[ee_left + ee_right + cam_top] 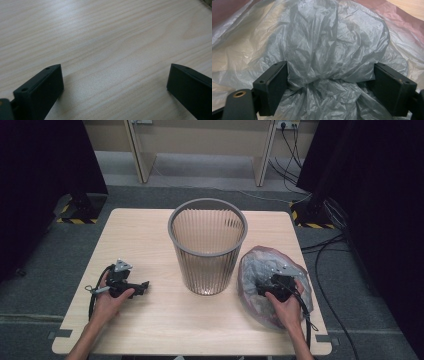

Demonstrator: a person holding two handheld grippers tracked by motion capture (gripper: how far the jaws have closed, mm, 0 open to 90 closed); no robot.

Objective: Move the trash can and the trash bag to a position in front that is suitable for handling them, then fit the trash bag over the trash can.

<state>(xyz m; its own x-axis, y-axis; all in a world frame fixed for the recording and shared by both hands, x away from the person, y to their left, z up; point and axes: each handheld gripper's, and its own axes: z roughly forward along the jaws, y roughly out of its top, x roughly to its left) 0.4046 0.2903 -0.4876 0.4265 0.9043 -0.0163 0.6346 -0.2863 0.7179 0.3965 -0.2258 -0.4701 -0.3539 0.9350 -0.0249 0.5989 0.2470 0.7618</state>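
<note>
Dim room w/ soft overhead light, dark edges, slightly blurry close-ups

bag [332,45]: you see translucent grey plastic, pinkish at its edges
bin [207,245]: grey, with fine vertical ribs
worktop [150,320]: your surface is pale wood with streaky grain
hand-held grippers: your left [115,82] and right [329,85] are black

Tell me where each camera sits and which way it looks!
High view: above the person's side, looking forward and down at the table, bin and bag; both forearms, left gripper, right gripper.
Left gripper view: on the left gripper, facing bare wood; open jaws.
Right gripper view: on the right gripper, facing the bag; open jaws.
Shared: high and right views show the bag.
</note>
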